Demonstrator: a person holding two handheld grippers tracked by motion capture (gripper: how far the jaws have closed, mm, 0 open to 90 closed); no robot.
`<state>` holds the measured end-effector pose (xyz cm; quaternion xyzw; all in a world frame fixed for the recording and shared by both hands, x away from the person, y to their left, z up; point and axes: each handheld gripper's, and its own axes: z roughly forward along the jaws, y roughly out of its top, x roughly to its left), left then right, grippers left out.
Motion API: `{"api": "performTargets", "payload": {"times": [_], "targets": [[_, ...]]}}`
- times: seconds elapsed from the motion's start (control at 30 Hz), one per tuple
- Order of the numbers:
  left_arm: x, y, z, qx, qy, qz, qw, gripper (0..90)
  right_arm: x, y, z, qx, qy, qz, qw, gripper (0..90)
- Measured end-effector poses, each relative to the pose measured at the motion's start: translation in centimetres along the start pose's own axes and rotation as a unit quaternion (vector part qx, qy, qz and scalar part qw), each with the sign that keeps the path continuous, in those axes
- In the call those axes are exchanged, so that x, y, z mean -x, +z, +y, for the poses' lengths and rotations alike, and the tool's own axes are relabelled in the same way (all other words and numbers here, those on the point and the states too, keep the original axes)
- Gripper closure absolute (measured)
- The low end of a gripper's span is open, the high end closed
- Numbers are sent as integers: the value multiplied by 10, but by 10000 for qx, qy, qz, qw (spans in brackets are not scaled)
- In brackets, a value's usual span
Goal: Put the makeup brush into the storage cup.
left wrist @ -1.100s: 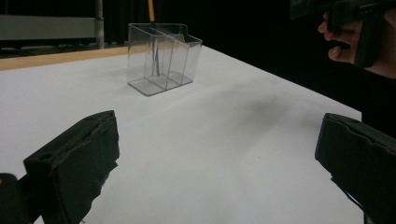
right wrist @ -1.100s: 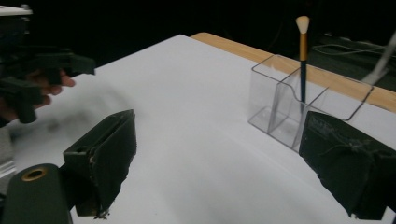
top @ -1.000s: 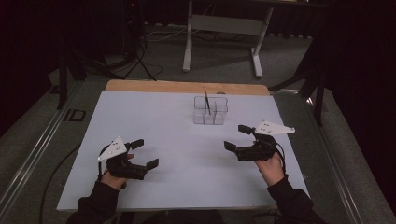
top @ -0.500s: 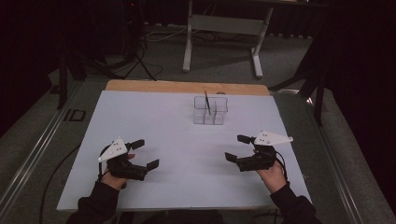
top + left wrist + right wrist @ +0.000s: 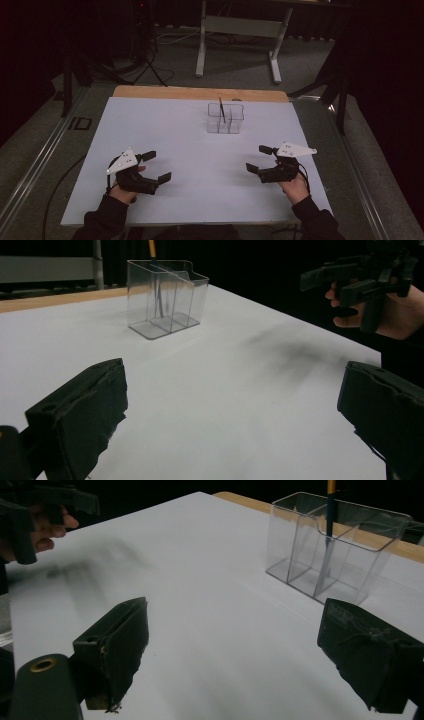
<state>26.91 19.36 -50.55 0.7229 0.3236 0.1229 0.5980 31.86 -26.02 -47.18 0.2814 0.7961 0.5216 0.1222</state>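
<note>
Worktop: your white-covered rectangular worktop (image 5: 200, 150) has a bare wooden strip along its far edge; beyond it a grey metal-legged stand (image 5: 239, 30) sits on the dark floor.
Organizer: the clear plastic divided organizer box (image 5: 225, 118) stands upright on the far middle of the worktop, well apart from both of your hands.
Left tool: your black two-jaw left tool (image 5: 154, 166) with its grey three-cornered plate hovers just above the near left of the worktop, jaws spread wide apart with nothing between them, aimed toward the right.
Right tool: your black two-jaw right tool (image 5: 259, 159) sits at the near right, jaws also wide apart and holding nothing, aimed toward the left.
Pencil: a thin dark pencil with a yellow upper shaft (image 5: 330, 510) stands tilted in one compartment of the organizer, its top rising above the rim.
</note>
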Motion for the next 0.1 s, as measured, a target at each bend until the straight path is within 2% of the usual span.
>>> {"api": "performTargets", "payload": {"times": [0.1], "targets": [[0, 0, 0, 12, -5, -6, 10000, 0, 2, 1, -1, -20, 48, 22, 10000, 128]]}}
